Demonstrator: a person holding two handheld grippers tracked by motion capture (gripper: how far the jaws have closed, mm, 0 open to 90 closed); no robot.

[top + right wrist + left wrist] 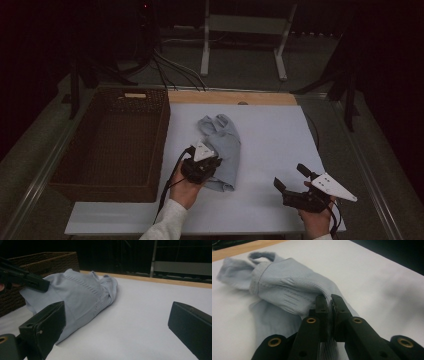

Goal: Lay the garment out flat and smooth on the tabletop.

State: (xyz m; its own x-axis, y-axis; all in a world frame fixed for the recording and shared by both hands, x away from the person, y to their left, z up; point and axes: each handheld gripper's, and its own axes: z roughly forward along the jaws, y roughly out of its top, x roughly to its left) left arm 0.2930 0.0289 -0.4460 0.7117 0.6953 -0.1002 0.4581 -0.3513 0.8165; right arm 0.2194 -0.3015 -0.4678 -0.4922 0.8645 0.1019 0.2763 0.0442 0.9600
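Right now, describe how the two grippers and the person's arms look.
Both the left gripper and the right gripper are black, each topped by a grey three-cornered plate. The left gripper's jaws carry brass-coloured rivets, and a black cable trails from it. A white sleeve covers the left forearm.

The garment [222, 145] is pale blue-grey with a fine ribbed knit; the bench [270, 145] is white with a light wooden strip along its far edge; the basket [112, 145] is dark brown wicker; the left claw [330, 306] is black with brass-coloured rivets; the right claw [292, 179] is black, topped by a pale grey plate.
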